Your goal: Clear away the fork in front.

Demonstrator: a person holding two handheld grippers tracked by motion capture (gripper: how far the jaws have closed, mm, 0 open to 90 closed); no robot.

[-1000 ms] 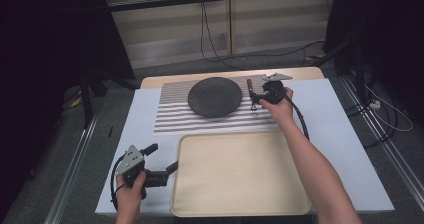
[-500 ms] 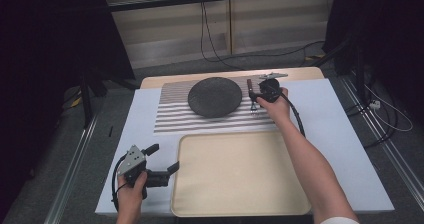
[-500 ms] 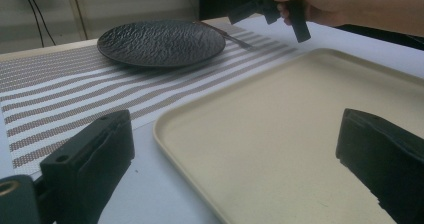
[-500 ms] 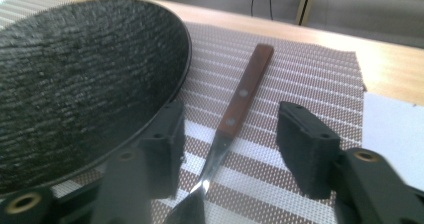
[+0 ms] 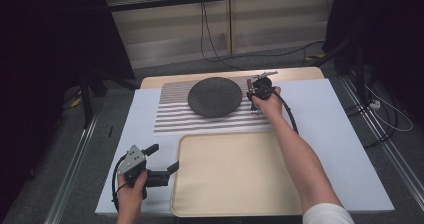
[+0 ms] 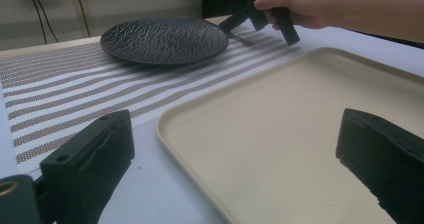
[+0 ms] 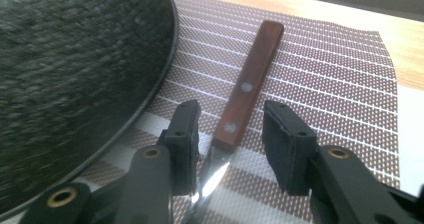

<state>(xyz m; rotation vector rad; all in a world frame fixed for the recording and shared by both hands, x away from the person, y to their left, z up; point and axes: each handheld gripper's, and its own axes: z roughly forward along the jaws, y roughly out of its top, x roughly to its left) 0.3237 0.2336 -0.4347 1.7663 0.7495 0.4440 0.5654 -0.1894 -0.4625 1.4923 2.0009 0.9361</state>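
Observation:
A utensil with a wooden handle [image 7: 250, 79] and a metal neck lies on the striped placemat [image 5: 175, 116], just right of the black plate [image 5: 215, 97]. My right gripper [image 7: 231, 109] straddles the handle's near end. Its jaws have just been closing and a gap remains on each side of the handle. From above, the right gripper [image 5: 254, 96] sits under the hand at the plate's right rim. My left gripper [image 5: 163, 157] stands open at the left edge of the beige tray [image 5: 230, 179], with the tray rim [image 6: 165, 129] between its jaws.
The placemat and tray lie on a white sheet [image 5: 330, 134] over the table. The plate [image 6: 165, 39] sits beyond the tray's far-left corner. A cable trails from the right gripper along the forearm. The floor drops away past the table's left and right edges.
My right gripper has shifted a little left and lower onto the utensil's handle, and its jaws have narrowed. The left gripper has stayed put.

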